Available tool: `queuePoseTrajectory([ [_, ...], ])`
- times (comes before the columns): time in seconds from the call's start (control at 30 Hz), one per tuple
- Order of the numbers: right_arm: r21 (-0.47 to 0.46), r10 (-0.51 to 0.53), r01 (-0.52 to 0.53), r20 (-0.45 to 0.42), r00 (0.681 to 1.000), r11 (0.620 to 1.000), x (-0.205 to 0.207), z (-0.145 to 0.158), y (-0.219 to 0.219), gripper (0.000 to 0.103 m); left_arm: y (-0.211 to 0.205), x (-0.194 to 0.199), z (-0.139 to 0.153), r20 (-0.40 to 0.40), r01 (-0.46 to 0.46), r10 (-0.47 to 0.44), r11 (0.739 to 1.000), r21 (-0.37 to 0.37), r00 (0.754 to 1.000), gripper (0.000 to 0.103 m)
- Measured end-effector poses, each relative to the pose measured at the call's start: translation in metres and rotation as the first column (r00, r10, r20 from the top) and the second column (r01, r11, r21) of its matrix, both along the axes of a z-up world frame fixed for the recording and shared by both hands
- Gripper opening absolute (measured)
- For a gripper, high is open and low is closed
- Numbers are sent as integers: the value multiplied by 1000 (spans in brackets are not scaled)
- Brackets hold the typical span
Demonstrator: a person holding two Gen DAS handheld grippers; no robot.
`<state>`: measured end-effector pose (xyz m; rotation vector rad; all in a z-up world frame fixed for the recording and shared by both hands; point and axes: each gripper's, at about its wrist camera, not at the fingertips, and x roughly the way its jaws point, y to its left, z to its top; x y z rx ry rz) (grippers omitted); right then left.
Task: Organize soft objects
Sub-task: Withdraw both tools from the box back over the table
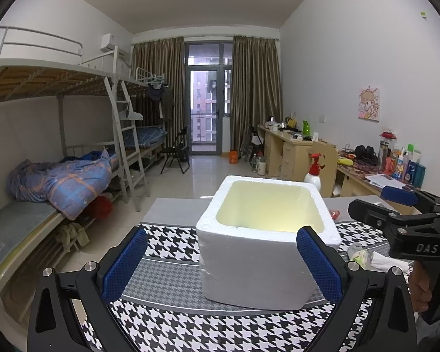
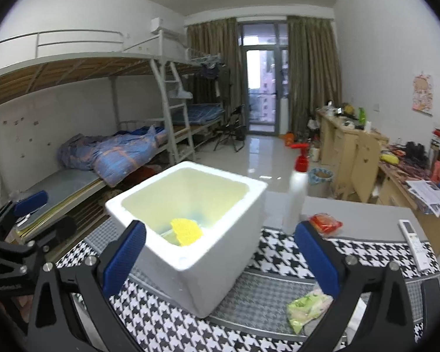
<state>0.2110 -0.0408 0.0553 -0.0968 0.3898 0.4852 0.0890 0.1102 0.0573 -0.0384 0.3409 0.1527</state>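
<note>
Two grippers stand before a foam box (image 1: 267, 234) on a houndstooth cloth (image 1: 173, 234), and neither holds anything. Left gripper (image 1: 221, 264): jaws wide, pads apart on either side of the box's near wall, not pressing it. Right gripper (image 2: 220, 261): jaws at their widest, nothing between the pads; the box's near corner sits in the gap without contact.

Inside the box, seen only from the right wrist view, lies a yellow sponge (image 2: 186, 230), against the near wall on the floor. It appears to have been deposited there as the first sorted item (a judgement from the empty, spread jaws above it). Its long axis runs roughly across the view, slightly tilted, one edge leaning up toward the wall; the exact lean cannot be settled.

Items outstanding on the cloth: a green packet (image 2: 308, 308) just right of the box and under the right finger, long axis pointing away to the upper right; a red packet (image 2: 325, 223) farther back, beside a spray bottle (image 2: 296, 196). A remote (image 2: 413, 243) lies well apart at the right edge.

The box stands open-topped and central, evidently so that either hand can reach it.
</note>
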Motion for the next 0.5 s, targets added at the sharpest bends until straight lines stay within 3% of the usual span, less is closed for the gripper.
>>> queuePoseTrajectory([
  [0.1,-32,-43,45,45,998,999,-8,0,-3,103,-3,-2,1,6,6,-6,1000,1,1000,102],
  [0.23,12,-16,16,57,998,1000,-14,2,-15,103,-9,-5,0,7,18,-18,1000,-3,1000,102],
  [0.37,10,-62,61,88,994,998,-20,3,-23,103,-16,-7,1,16,35,-35,999,0,999,102],
  [0.5,-3,-75,76,52,996,997,-18,1,-30,103,-23,-8,3,28,57,-58,998,6,998,102],
])
